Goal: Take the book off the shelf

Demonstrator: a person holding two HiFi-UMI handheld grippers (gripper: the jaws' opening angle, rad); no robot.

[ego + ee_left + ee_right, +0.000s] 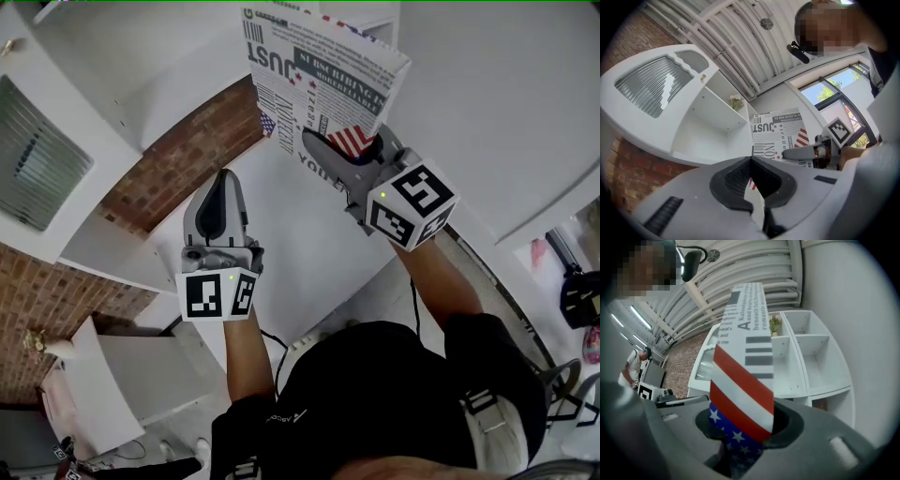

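The book (319, 80) has a newspaper-print cover with a stars-and-stripes patch. It is held up in the air, off the white shelf unit (103, 253). My right gripper (342, 155) is shut on its lower edge. In the right gripper view the book (745, 366) rises from between the jaws, its flag end pinched there, with the shelf unit (811, 357) behind it. My left gripper (223, 192) hangs lower and to the left, apart from the book, its jaws together on nothing. The left gripper view shows the book (780, 133) and the right gripper (806, 152) beyond its jaw tips.
The shelf unit (708, 117) has open white compartments, and a small plant (736, 101) stands in one. A red brick wall (187, 159) runs behind it. A person (635, 364) stands far off at the left. White wall fills the right side.
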